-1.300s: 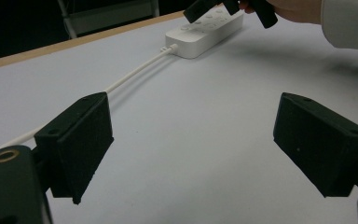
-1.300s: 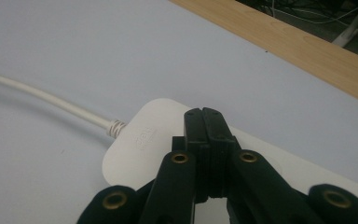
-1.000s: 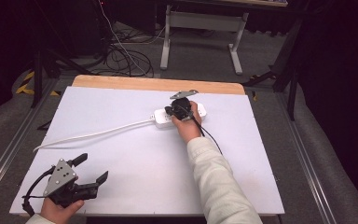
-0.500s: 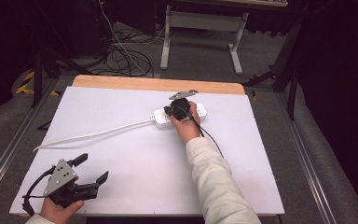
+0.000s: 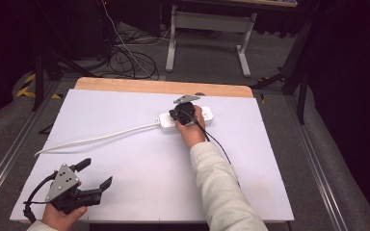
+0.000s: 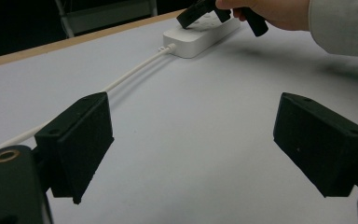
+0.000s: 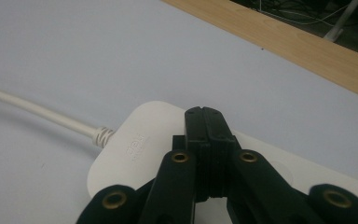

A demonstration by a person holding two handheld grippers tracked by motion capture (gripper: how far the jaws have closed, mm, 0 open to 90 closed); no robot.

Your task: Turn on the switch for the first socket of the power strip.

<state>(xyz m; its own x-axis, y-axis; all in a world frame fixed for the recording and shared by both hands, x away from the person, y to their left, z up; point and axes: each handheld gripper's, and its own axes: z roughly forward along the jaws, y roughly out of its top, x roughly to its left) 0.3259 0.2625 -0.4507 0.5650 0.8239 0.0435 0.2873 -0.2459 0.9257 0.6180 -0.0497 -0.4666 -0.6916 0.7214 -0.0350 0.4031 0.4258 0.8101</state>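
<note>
A white power strip point(image 5: 166, 122) lies at the far middle of the white table top, and its white cable point(image 5: 96, 138) runs off to the left. My right gripper point(image 5: 180, 114) is over the strip with its jaws shut together and nothing between them. In the right gripper view the closed tips point(image 7: 205, 116) lie on the strip's top point(image 7: 135, 144) near its cable end point(image 7: 100, 135). My left gripper point(image 5: 96, 173) is held near the front left corner, open and empty. Seen from the left gripper point(image 6: 196, 140), the strip point(image 6: 200, 35) and the right gripper point(image 6: 186, 18) are far ahead.
The white table top point(image 5: 125, 197) has a wooden strip point(image 5: 164, 86) along its far edge. A dark cable point(image 5: 219, 147) trails from the right gripper beside the sleeve. Behind the table, cables point(image 5: 125, 57) lie on the floor near a metal stand point(image 5: 207, 29).
</note>
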